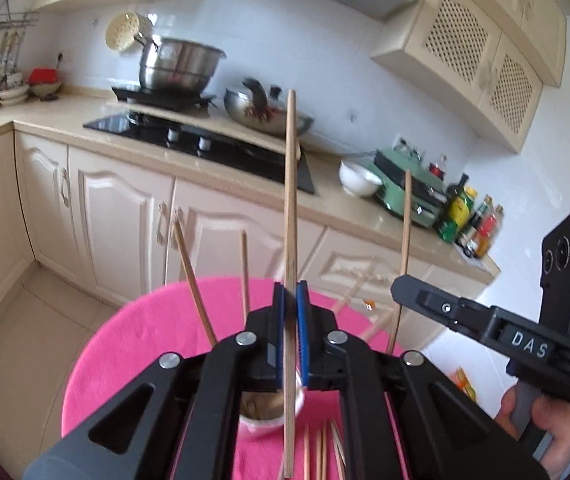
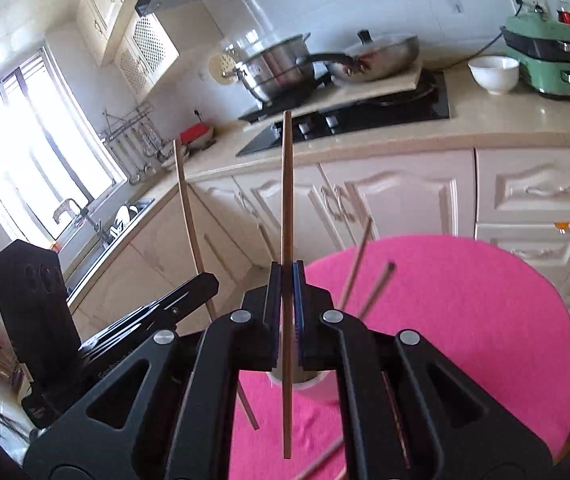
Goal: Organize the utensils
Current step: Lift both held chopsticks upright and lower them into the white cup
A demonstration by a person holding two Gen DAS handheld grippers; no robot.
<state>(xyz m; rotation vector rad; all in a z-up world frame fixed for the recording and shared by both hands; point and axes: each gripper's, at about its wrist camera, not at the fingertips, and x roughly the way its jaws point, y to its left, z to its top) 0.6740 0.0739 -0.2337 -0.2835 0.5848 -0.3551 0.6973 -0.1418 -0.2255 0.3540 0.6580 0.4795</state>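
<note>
My left gripper (image 1: 291, 286) is shut on a long wooden chopstick (image 1: 290, 184) that stands nearly upright between its blue pads. Below it, a white cup (image 1: 263, 424) on the pink round table (image 1: 145, 340) holds several leaning chopsticks (image 1: 195, 272). Loose chopsticks (image 1: 317, 452) lie on the cloth close to me. My right gripper (image 2: 287, 268) is shut on a second upright chopstick (image 2: 287, 184), above the same cup (image 2: 313, 386). Each view shows the other gripper at its side with its own stick: the right gripper (image 1: 399, 290), the left gripper (image 2: 209, 280).
Behind the table runs a kitchen counter (image 2: 505, 128) with a black hob (image 1: 205, 140), a steel pot (image 1: 181, 66), a pan (image 2: 381, 58), a white bowl (image 2: 493, 74), a green appliance (image 2: 549, 60) and bottles (image 1: 469, 220). A sink (image 2: 121, 216) sits under the window. A hand (image 1: 545, 420) grips the right handle.
</note>
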